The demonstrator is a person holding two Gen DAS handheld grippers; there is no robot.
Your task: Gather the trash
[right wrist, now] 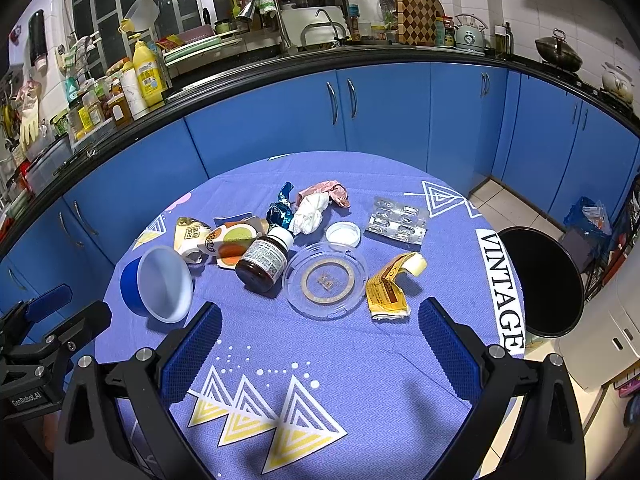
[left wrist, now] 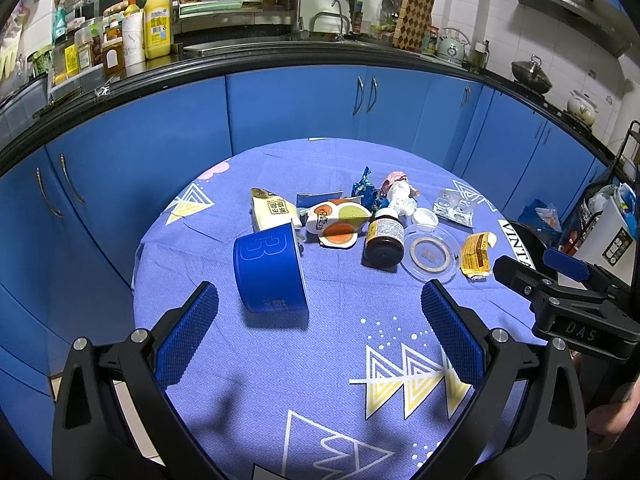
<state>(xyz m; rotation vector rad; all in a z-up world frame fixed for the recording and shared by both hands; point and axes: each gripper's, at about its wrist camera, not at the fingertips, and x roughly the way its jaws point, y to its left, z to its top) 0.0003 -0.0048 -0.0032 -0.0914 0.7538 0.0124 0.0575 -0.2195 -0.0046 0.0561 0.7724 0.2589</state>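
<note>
Trash [right wrist: 316, 248] lies in a heap mid-tabletop [right wrist: 360, 360], the blue cup [left wrist: 272, 270] on its side. Only the right view shows its white inside and the black bin [right wrist: 540, 280]. Both grippers' fingers [left wrist: 188, 336] [right wrist: 448, 352] are spread, holding nothing.

Behind the desk [right wrist: 360, 360] stand blue cabinets [right wrist: 260, 120]; on the black worktop above them, a yellow bottle [right wrist: 145, 74], a checkered board [right wrist: 414, 8] and a green kettle [right wrist: 470, 36].
</note>
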